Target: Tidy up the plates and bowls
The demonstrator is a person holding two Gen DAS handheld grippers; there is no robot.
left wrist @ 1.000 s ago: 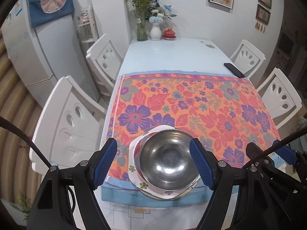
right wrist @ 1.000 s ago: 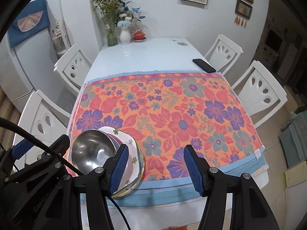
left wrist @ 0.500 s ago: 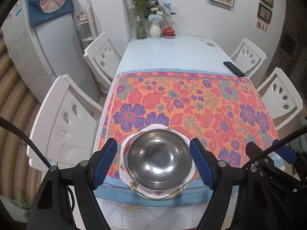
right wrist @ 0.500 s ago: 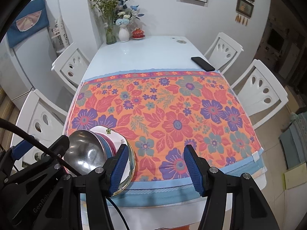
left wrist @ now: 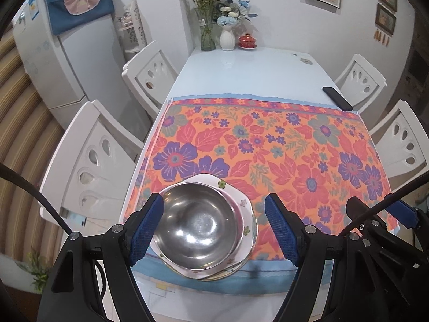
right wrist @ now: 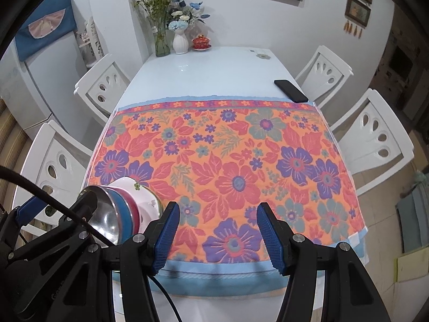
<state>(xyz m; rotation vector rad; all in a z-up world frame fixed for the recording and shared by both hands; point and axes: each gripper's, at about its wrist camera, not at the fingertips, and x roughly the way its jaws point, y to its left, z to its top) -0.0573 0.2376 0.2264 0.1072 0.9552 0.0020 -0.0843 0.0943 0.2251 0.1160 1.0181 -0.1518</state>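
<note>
Steel bowl point(left wrist: 197, 228) sat nested on stacked plates point(left wrist: 245, 230) at the cloth's near-left corner, framed by the left gripper point(left wrist: 213, 226), released and apparently lining up a grasp. From the right wrist, the right gripper point(right wrist: 217, 237) hung empty, jaws apart, beside the stack; next, closing needs rim contact.

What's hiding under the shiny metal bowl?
Under the metal bowl is a white flowered plate. The right view shows blue and pink bowls between them. How many more, the stack hides.
</note>
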